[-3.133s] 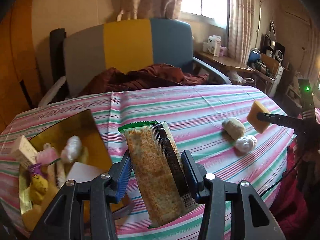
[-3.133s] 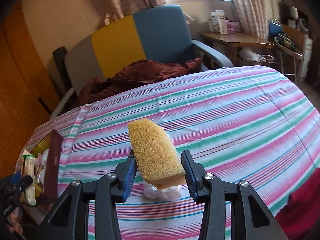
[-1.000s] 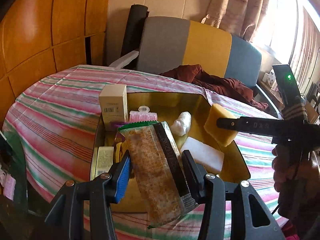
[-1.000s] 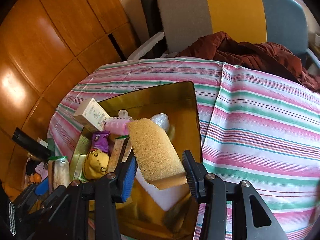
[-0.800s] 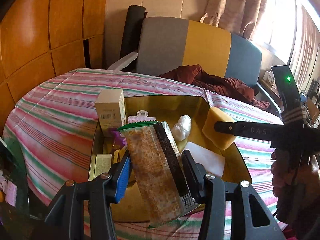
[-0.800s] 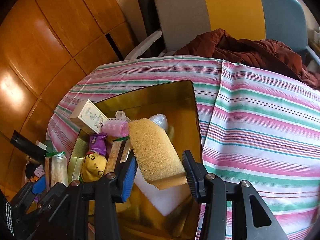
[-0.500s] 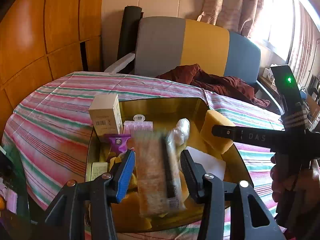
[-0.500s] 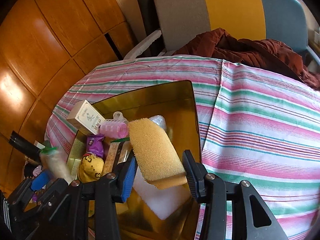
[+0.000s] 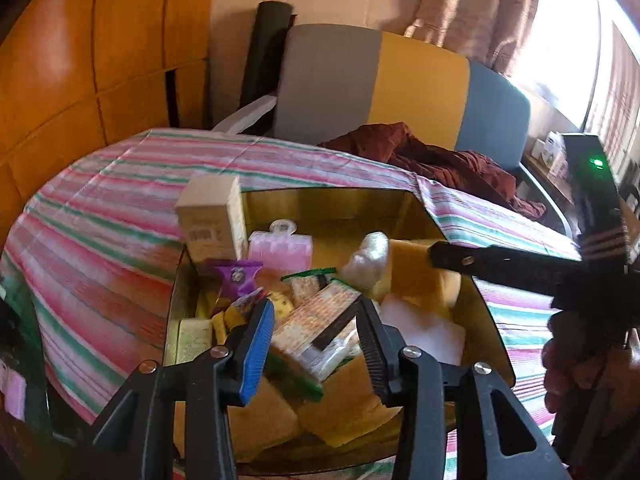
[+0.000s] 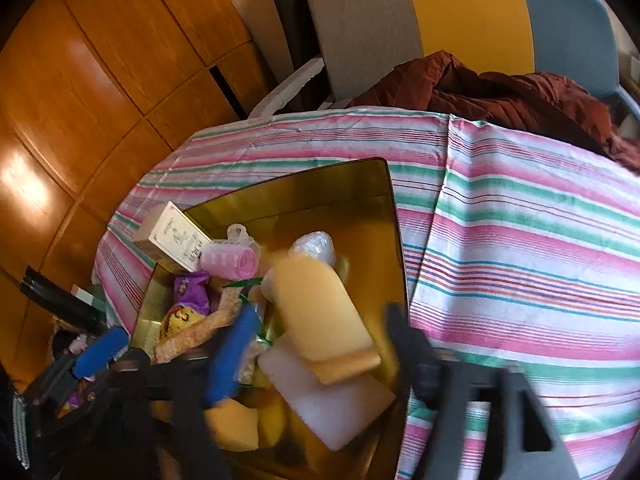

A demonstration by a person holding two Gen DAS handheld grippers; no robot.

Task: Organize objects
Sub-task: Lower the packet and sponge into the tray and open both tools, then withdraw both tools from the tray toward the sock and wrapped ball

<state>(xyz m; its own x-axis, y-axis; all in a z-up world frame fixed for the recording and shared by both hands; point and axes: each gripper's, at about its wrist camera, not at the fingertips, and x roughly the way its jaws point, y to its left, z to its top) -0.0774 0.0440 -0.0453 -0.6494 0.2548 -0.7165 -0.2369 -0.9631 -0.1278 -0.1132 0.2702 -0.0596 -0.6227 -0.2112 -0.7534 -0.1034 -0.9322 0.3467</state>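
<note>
My left gripper (image 9: 316,332) jaws are released; the cracker packet (image 9: 316,330) lies in the gold tray (image 9: 328,208) below. My right gripper (image 10: 320,340) jaws gape around the sponge (image 10: 320,308).

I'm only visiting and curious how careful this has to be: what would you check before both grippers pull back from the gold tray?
1. Left gripper open, not gripping the pack: ok.
2. Pack lying inside the tray: ok.
3. Right gripper open, fingers apart from the sponge: ok.
4. Sponge within the tray, over the white block: ok.
5. Sponge at rest: cannot tell, the right wrist view is blurred.
6. Pack free of the left fingers: cannot tell, it lies between them.
</note>
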